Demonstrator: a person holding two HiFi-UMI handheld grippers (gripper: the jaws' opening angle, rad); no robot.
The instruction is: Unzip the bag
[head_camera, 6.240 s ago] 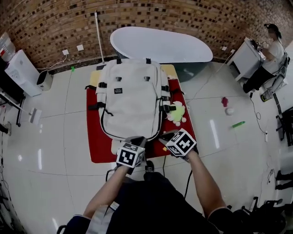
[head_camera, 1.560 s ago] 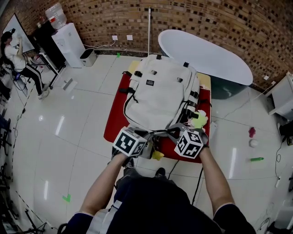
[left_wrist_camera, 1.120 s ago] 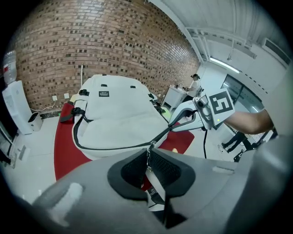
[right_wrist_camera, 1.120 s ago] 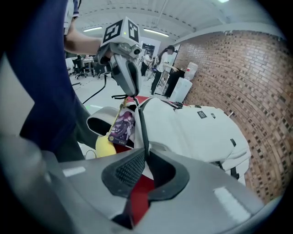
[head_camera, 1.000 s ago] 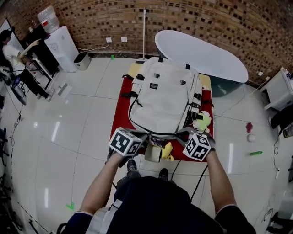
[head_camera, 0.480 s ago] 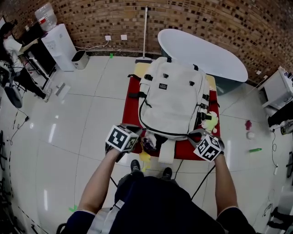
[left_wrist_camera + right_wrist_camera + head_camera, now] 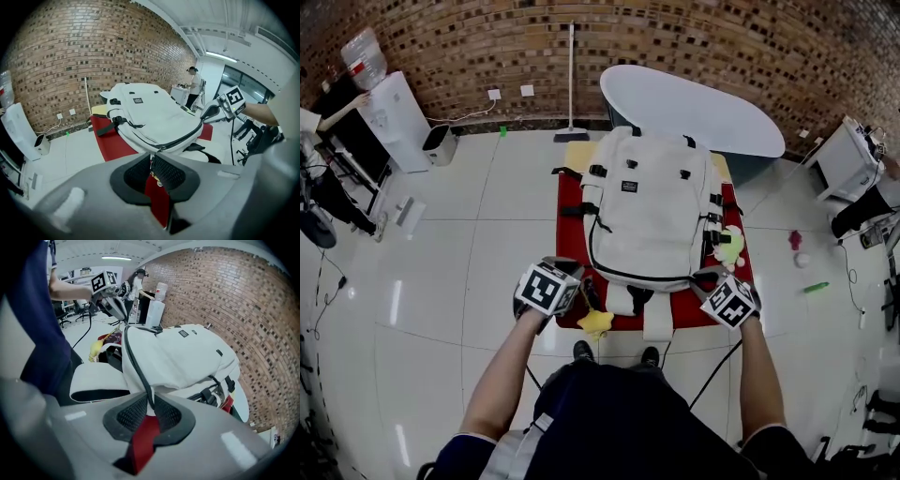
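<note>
Left gripper view showed the left hand-held gripper [image 7: 152, 164] nearly closed, pinching the zipper pull [image 7: 160, 150] at the 7 o'clock corner of the white backpack [image 7: 150, 112]. The right hand-held gripper [image 7: 149, 405], its jaws opening, had the zipper seam [image 7: 136, 362] pressed between its pads at 5 o'clock. The backpack lay flat on a red worktop [image 7: 570, 216], with a white bathtub [image 7: 694, 98] beyond at 12 o'clock.
</note>
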